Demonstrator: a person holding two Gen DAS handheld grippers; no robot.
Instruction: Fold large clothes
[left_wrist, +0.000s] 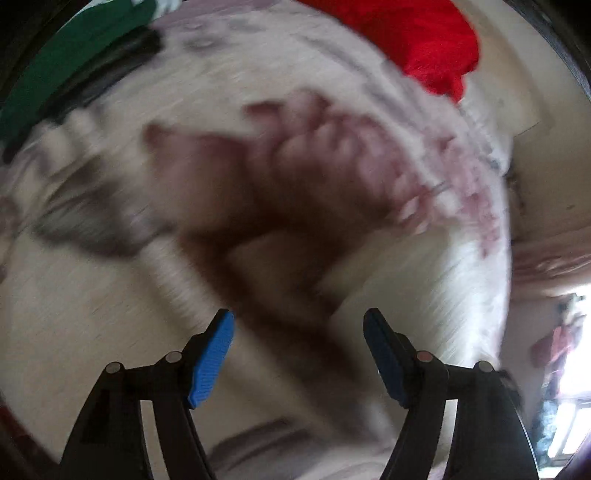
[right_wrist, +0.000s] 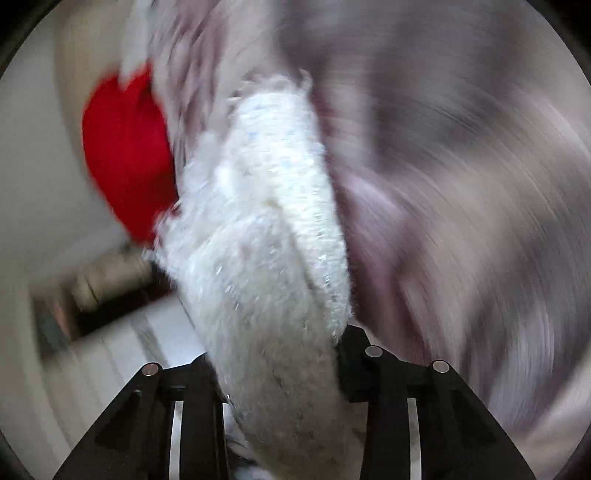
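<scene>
A large pale garment with a pink and brown print (left_wrist: 295, 155) lies spread below me, heavily blurred. My left gripper (left_wrist: 299, 354) is open and empty above it, blue pads (left_wrist: 210, 365) apart. My right gripper (right_wrist: 273, 354) is shut on a thick white fuzzy fold of the garment (right_wrist: 258, 229), which fills the gap between the fingers and hides the pads. More of the pale printed cloth (right_wrist: 461, 184) hangs blurred to the right of that fold.
A red garment (left_wrist: 424, 40) lies at the far side, also seen in the right wrist view (right_wrist: 125, 155). A green garment (left_wrist: 62, 70) lies at the upper left. A pale surface (left_wrist: 543, 122) lies beyond, and a bright window (left_wrist: 569, 413) shows at the right edge.
</scene>
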